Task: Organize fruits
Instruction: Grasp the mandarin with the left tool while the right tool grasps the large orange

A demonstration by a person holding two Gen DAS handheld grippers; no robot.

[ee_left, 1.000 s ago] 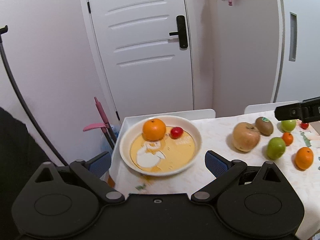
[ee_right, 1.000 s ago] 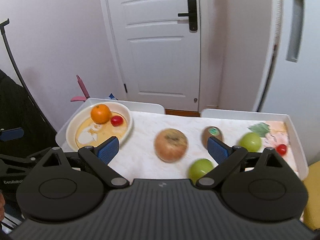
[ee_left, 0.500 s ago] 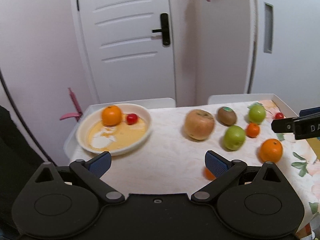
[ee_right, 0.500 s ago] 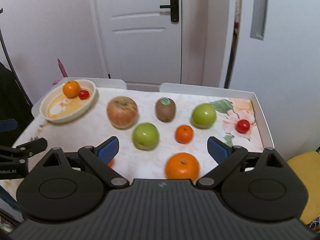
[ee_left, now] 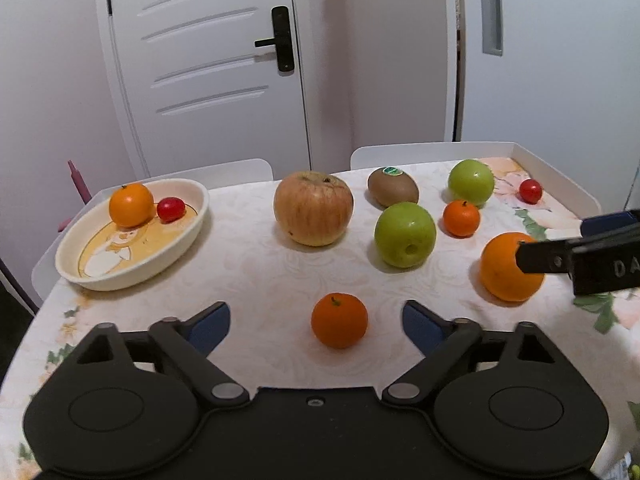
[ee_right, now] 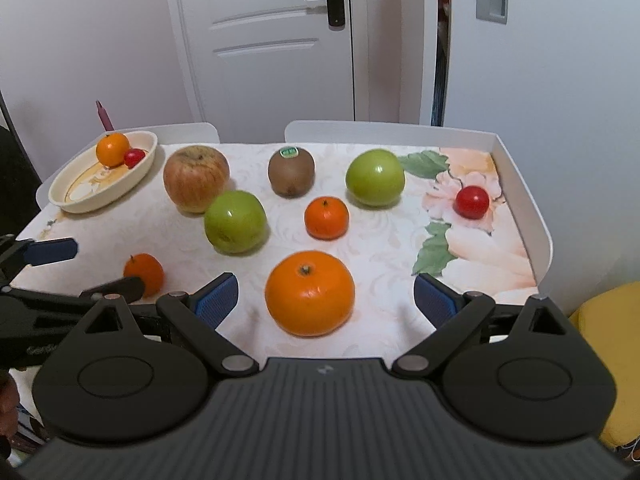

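Note:
A small mandarin (ee_left: 339,321) lies on the flowered tablecloth between the fingers of my left gripper (ee_left: 316,326), whose jaws are closing; the blue pads stand clear of it on both sides. A large orange (ee_right: 310,293) sits between the wide fingers of my right gripper (ee_right: 326,300), untouched. At the far left, a cream bowl (ee_left: 176,252) holds an orange (ee_left: 131,205) and a cherry tomato (ee_left: 171,209). Loose on the cloth are a big reddish apple (ee_left: 313,208), a kiwi (ee_left: 393,187), two green apples (ee_left: 405,234) (ee_left: 470,181), another mandarin (ee_left: 461,218) and a cherry tomato (ee_left: 530,191).
The table has a raised white rim (ee_right: 520,184) at the right and back. A white door (ee_left: 208,68) and wall stand behind it. A yellow cushion (ee_right: 608,360) lies beyond the right edge. One finger of the right gripper (ee_left: 560,256) crosses the large orange in the left wrist view.
Both grippers have come down and forward over the table. The left one swung from the bowl to the small mandarin and its jaws narrowed. The large orange now lies between the right fingers.

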